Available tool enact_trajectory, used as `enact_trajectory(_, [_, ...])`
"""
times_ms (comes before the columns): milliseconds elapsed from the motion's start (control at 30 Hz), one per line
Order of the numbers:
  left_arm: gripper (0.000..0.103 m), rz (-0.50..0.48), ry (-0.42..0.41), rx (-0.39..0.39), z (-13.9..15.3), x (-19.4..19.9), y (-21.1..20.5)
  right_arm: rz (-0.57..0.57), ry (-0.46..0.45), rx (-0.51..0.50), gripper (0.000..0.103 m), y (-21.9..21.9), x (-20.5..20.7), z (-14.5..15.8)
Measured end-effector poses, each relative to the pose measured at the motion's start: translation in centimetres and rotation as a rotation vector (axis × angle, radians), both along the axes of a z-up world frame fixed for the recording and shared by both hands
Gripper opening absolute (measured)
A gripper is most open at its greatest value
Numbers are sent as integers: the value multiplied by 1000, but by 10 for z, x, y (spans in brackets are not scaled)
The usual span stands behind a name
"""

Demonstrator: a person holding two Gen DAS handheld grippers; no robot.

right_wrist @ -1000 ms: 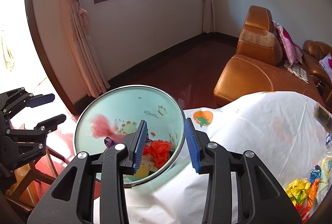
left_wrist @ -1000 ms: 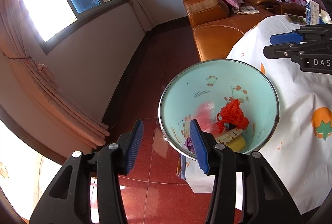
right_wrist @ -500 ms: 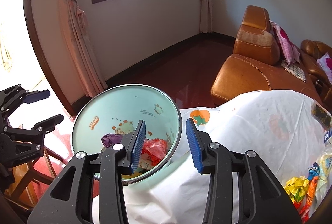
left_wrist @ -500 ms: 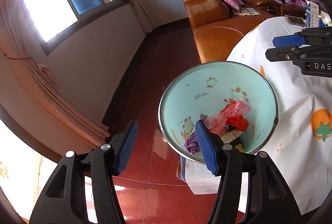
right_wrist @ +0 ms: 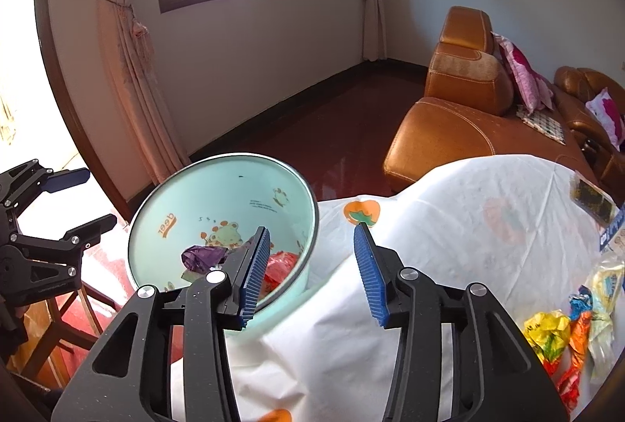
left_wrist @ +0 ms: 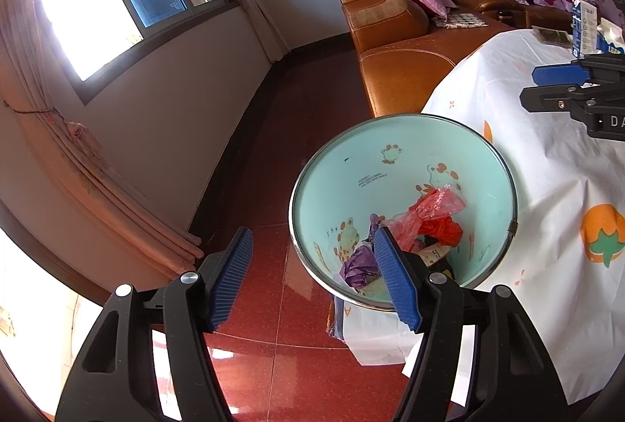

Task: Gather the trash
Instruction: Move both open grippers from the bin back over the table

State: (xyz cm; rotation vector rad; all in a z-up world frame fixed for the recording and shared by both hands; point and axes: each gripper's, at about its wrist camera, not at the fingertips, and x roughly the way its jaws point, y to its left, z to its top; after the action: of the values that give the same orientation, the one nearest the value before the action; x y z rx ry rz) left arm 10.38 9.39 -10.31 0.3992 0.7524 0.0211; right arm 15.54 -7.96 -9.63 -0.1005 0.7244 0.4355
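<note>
Both grippers, left (left_wrist: 314, 275) & right (right_wrist: 312, 271), were spread wide, holding nothing. Bin (right_wrist: 203, 184) sat beside the table (right_wrist: 449, 227), some trash inside. Remaining wrappers (right_wrist: 554, 336) lay on the cloth at right: prob. light, crinkly, slippery; pinch a bunched fold, not a flat edge.

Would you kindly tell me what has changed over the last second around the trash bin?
The red plastic wrapper, a falling blur one second ago, has landed in the mint-green trash bin on the other scraps. The left gripper has opened wider; the right gripper has also spread and drawn back toward the white tablecloth. Both are empty. The bin, the purple wrapper and the wrappers on the table stayed put.
</note>
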Motion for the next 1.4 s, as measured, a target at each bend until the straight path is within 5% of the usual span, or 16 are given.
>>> enact_trajectory(400, [71, -112, 24, 0, -9, -5, -49, -151, -17, -20, 53, -88, -50, 10])
enact_trajectory(867, [72, -384, 28, -39, -5, -13, -207, -654, 0, 37, 57, -303, -149, -3])
enact_trajectory(1400, [80, -527, 91, -43, -31, -13, -339, -789, 12, 85, 61, -360, -196, -30])
